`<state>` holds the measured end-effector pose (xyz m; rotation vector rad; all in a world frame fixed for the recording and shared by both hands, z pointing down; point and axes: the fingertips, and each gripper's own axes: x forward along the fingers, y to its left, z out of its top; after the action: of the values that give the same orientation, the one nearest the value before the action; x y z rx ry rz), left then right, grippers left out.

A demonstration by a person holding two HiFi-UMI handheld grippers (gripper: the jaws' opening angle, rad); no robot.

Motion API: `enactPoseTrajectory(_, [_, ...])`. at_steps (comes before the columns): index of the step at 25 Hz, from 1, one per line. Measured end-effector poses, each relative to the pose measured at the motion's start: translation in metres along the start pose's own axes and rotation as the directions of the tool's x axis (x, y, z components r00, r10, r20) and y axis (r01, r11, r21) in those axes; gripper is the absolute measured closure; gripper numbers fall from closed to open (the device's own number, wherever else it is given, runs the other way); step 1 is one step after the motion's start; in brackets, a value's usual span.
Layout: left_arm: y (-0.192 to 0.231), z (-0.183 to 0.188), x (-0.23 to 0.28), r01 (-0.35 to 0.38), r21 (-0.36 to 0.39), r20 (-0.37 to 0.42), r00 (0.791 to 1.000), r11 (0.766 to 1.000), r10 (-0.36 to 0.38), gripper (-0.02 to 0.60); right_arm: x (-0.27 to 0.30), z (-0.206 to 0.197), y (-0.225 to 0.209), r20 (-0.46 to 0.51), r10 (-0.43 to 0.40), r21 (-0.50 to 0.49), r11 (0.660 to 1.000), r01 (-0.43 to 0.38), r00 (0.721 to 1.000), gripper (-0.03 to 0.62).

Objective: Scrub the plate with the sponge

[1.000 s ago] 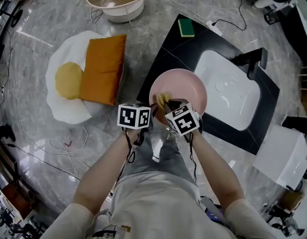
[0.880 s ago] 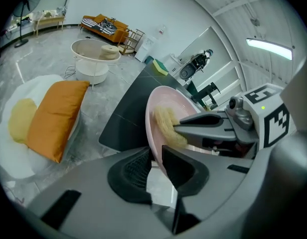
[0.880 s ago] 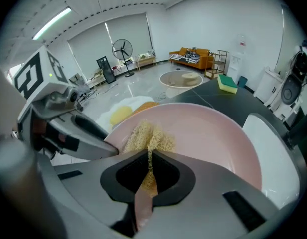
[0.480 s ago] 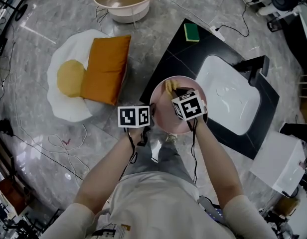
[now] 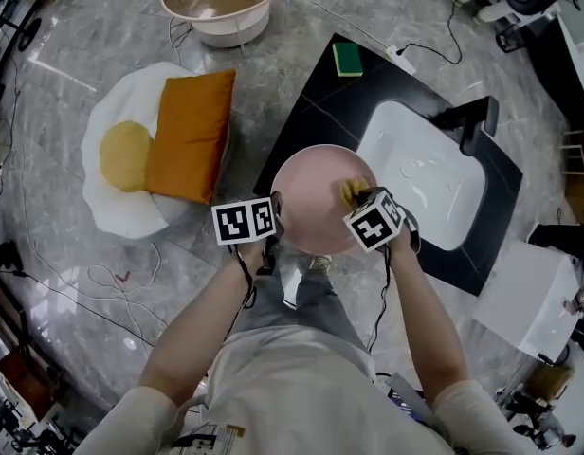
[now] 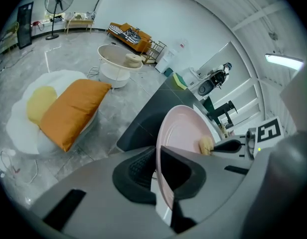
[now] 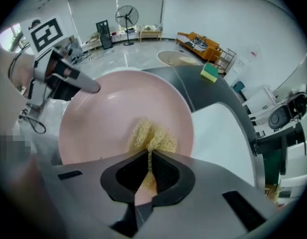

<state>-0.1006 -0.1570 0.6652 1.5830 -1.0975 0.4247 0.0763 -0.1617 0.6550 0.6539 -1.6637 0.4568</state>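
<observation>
The left hand-held gripper (image 6: 156, 169) pinches the near-left rim of the pink plate (image 5: 311, 195); its jaws have just been closing onto that edge. The right hand-held gripper (image 7: 146, 169) pinches the yellow sponge (image 7: 149, 136) and presses it on the plate's face near the right rim. We see the centre and left face bare. The white sink (image 5: 425, 173) in the black worktop (image 5: 316, 121) lies just beside that right rim.

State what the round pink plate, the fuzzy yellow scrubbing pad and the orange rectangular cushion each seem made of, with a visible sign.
Round pink plate: likely glazed ceramic or melamine; smooth, even satin face, thin stiff rim.
Fuzzy yellow scrubbing pad: coarse fibre mesh, perhaps loofah; frayed outline, crumpled where the right tool grips.
Orange rectangular cushion: probably matte cloth over soft filling; rounded, puffed edges.
</observation>
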Motion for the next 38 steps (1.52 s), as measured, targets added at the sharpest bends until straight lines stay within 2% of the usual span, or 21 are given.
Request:
enactPoseTrajectory(5, [0.001, 0.001, 0.0, -0.006, -0.016, 0.008, 1.0, 1.0, 0.006, 0.552, -0.009, -0.023, 0.061, -0.048, 0.155, -0.05, 0.986, -0.157, 0.987, 0.549])
enactPoseTrajectory(10, [0.0, -0.002, -0.002, 0.019, 0.008, -0.024, 1.0, 1.0, -0.019, 0.552, -0.004, 0.006, 0.119, 0.035, 0.285, -0.072, 0.957, -0.282, 0.958, 0.549])
enactPoseTrajectory(15, [-0.004, -0.011, -0.002, 0.04, 0.031, -0.059, 0.998, 0.999, -0.038, 0.553, 0.006, 0.045, 0.129, 0.097, 0.316, -0.157, 0.941, -0.3, 0.944, 0.549])
enactPoseTrajectory(22, [0.001, -0.012, -0.005, 0.037, 0.012, -0.051, 0.998, 0.999, -0.036, 0.552, 0.011, 0.066, 0.113, 0.11, 0.393, -0.181, 0.911, -0.371, 0.913, 0.549])
enactPoseTrajectory(25, [0.001, -0.012, -0.004, 0.037, 0.003, -0.048, 0.998, 0.999, -0.037, 0.553, 0.013, 0.073, 0.093, 0.152, 0.341, -0.155, 0.935, -0.318, 0.928, 0.549])
enactPoseTrajectory(32, [0.002, -0.011, -0.006, 0.021, -0.029, -0.03, 0.999, 0.999, -0.022, 0.552, 0.018, 0.082, 0.032, 0.234, 0.173, -0.01, 0.984, -0.175, 0.957, 0.549])
enactPoseTrajectory(35, [0.003, -0.011, -0.005, 0.003, -0.046, -0.021, 1.0, 0.999, -0.004, 0.552, 0.012, 0.066, 0.012, 0.203, 0.094, 0.03, 0.994, -0.102, 0.975, 0.549])
enactPoseTrajectory(38, [0.003, -0.009, -0.004, -0.01, -0.058, -0.011, 1.0, 0.998, 0.009, 0.552, 0.006, 0.038, 0.004, 0.121, 0.035, 0.0, 0.999, -0.035, 0.992, 0.549])
